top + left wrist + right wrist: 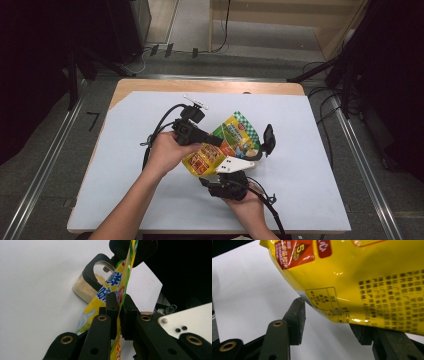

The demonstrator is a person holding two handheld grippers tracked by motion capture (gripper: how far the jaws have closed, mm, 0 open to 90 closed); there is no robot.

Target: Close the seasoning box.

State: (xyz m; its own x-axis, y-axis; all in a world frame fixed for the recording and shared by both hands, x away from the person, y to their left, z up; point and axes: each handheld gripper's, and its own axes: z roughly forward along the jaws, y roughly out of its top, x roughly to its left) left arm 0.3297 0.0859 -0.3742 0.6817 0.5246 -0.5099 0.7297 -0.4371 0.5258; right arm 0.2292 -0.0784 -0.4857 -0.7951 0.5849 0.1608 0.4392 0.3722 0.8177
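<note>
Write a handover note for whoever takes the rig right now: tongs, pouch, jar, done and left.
Left tongs: shut on the yellow seasoning pouch, pinching its flat edge and holding it up off the white table cover.
Right tongs: open, jaws either side of the pouch's lower end, not yet closed.
Glass jar: on the table beyond the pouch, part-filled with beige powder; black lid swung open.
Done: pouch lifted, jar open.
Left, probably: grip the lower end with the right tongs, then tip the pouch over the jar. Whether the pouch is opened cannot be told.

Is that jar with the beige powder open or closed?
Open. The jar shows a bare mouth, its black lid flipped up.
</note>
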